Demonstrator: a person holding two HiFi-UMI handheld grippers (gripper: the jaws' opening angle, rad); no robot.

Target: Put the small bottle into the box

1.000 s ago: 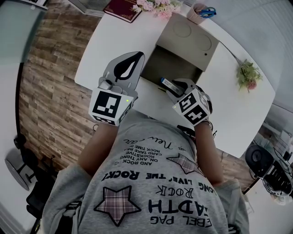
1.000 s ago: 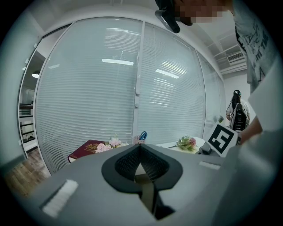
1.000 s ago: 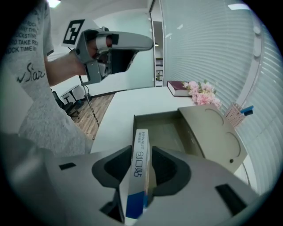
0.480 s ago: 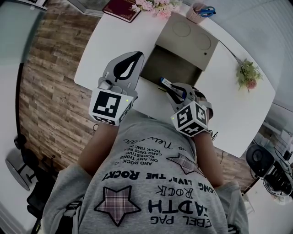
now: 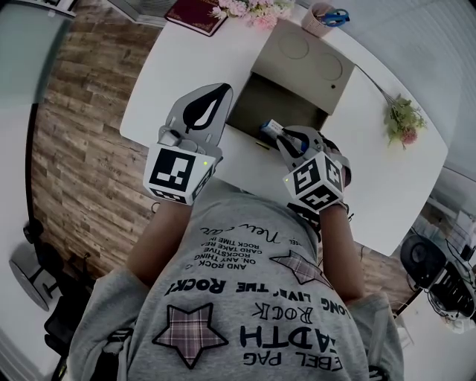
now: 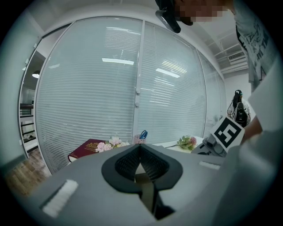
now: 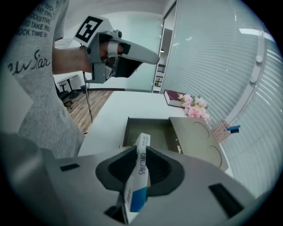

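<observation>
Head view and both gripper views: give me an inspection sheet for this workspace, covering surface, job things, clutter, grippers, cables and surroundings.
Surface: white table.
Job's things: grey box is open with its lid folded back; small white and blue carton is at the box's near edge.
Clutter: dark red book, pink flowers, pen cup with blue scissors, flower sprig.
Grippers: left gripper is shut and empty; right gripper has just been closing its jaws, and the pads are on the carton.
Cables: a black cable hangs below the left gripper.
Surroundings: wood floor, glass wall with blinds.
</observation>
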